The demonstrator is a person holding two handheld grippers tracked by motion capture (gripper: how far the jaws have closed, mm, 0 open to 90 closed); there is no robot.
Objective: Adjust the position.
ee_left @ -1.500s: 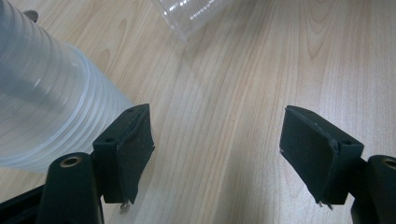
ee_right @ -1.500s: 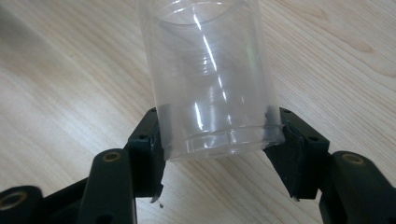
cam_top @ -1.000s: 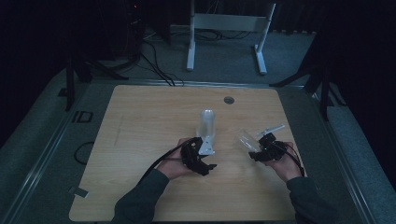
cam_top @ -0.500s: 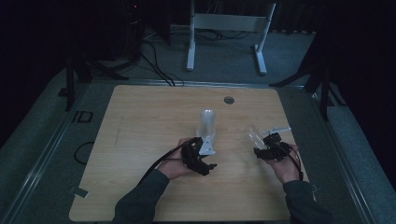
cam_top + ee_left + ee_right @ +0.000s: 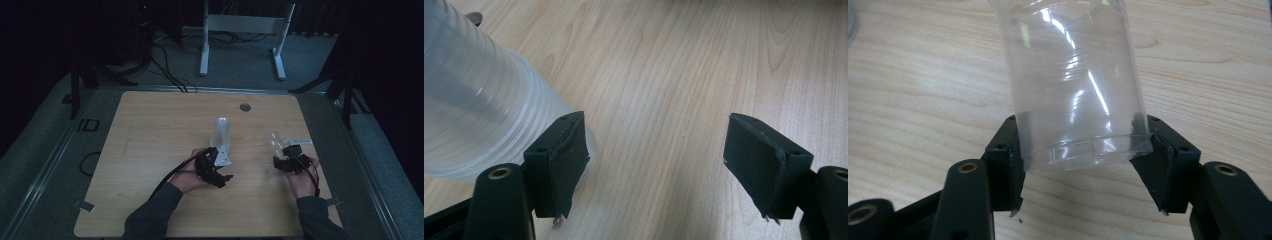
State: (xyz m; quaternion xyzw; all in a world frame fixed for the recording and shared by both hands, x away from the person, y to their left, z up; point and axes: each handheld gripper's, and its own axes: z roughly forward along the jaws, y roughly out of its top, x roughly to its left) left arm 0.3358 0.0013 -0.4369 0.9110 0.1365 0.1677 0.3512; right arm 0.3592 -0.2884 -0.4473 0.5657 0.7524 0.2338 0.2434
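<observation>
The right claw (image 5: 276, 150) has carried its clear cup (image 5: 275, 141) rightward.

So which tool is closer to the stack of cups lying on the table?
Left. The left tool sits right beside the stack of cups, open. The right tool is off to the side, gripping a single cup.

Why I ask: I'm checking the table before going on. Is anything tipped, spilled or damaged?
Nothing is spilled or broken. The stack of clear cups lies on its side on the table, beside the open left gripper. The right gripper is shut on a single clear cup, which looks intact.
</observation>
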